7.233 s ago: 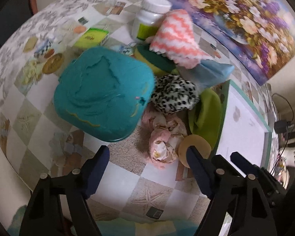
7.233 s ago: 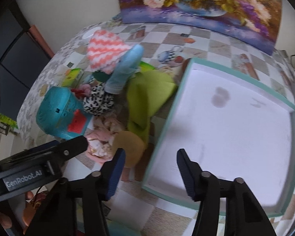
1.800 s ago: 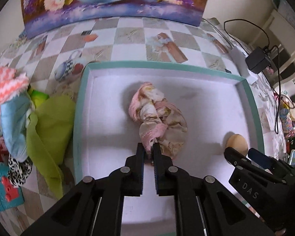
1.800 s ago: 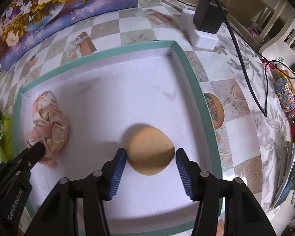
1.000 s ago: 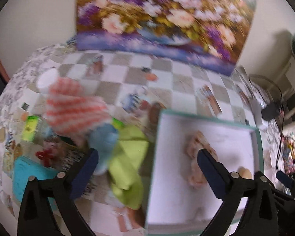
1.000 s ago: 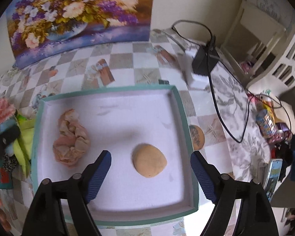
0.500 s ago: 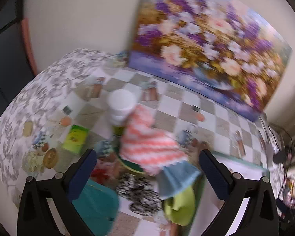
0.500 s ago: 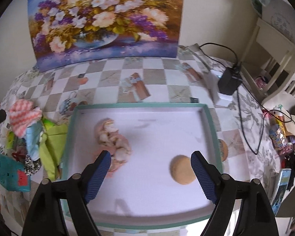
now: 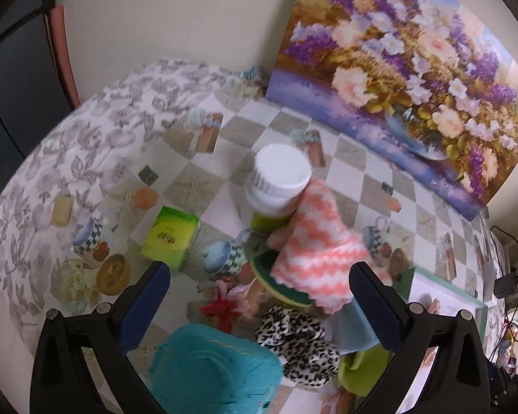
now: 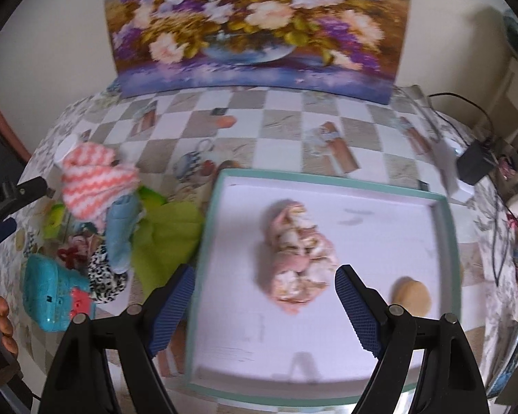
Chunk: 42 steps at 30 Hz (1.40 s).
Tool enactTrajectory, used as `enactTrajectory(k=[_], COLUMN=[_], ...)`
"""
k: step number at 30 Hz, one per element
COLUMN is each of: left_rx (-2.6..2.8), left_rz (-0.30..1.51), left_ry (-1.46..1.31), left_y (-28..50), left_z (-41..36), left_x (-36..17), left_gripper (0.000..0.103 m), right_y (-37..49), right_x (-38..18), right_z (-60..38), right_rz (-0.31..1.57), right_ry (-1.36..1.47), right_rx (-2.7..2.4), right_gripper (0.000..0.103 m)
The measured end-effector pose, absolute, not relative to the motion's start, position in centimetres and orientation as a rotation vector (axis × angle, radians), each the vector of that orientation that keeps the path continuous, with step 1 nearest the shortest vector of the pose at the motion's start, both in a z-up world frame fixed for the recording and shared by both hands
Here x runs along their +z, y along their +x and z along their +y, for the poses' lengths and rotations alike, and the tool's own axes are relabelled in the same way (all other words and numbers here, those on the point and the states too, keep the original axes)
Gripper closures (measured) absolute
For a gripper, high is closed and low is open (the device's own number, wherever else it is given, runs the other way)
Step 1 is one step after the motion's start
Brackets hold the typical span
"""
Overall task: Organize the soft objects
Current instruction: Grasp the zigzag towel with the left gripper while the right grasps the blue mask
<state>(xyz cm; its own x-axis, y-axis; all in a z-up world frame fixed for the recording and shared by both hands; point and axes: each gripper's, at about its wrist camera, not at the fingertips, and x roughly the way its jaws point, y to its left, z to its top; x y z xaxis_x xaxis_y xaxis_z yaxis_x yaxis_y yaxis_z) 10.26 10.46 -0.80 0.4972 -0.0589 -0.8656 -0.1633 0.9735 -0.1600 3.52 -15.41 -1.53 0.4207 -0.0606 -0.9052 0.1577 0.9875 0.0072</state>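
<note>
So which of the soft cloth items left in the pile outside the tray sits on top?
The pink-and-white zigzag knitted cloth: it rests highest, leaning on the white-capped bottle, above the light blue cloth and leopard-print fabric.

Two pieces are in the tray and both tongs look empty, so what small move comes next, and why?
Probably lower the open left tongs onto the leopard-print cloth. They already hang over the pile with that cloth on top near them, while only the pink floral cloth and tan round pad lie in the tray.

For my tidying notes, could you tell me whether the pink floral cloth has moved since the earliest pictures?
Yes. The pink floral cloth left the pile beside the teal toy and now lies inside the white tray.
</note>
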Motion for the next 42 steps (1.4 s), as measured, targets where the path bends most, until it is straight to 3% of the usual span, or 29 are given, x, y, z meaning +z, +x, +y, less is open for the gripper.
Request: enactTrajectory(k=[15, 18, 20, 24, 32, 36, 40, 42], left_rx=[-0.04, -0.05, -0.058, -0.066, -0.095, -0.096, -0.108, -0.112], left_rz=[1.157, 1.159, 1.155, 1.144, 1.153, 1.148, 1.156, 1.156], left_ry=[-0.258, -0.233, -0.234, -0.232, -0.256, -0.28, -0.295, -0.308], left_y=[12.5, 13.1, 13.5, 14.3, 15.1, 15.2, 15.2, 15.2], left_z=[10.1, 9.3, 9.0, 8.5, 8.0, 8.1, 8.2, 8.3], left_x=[-3.1, -3.2, -3.2, -3.1, -3.9, -4.0, -4.5, -4.7], left_gripper=[0.0, 0.001, 0.002, 0.007, 0.034, 0.069, 0.09, 0.092], right_y=[7.0, 7.8, 8.3, 9.1, 9.6, 9.6, 9.5, 9.4], right_x=[-3.0, -3.0, -3.2, -3.6, -4.6, -4.9, -4.9, -4.9], right_z=[-9.8, -8.6, -8.0, -7.4, -6.7, -6.8, -7.1, -7.2], right_rz=[1.135, 1.126, 1.124, 1.121, 1.127, 1.129, 1.124, 1.123], right_ry=[0.164, 0.149, 0.145, 0.149, 0.149, 0.169, 0.184, 0.197], right_rx=[0.065, 0.095, 0.116, 0.139, 0.188, 0.197, 0.207, 0.21], right_gripper=[0.021, 0.03, 0.043, 0.055, 0.08, 0.087, 0.09, 0.09])
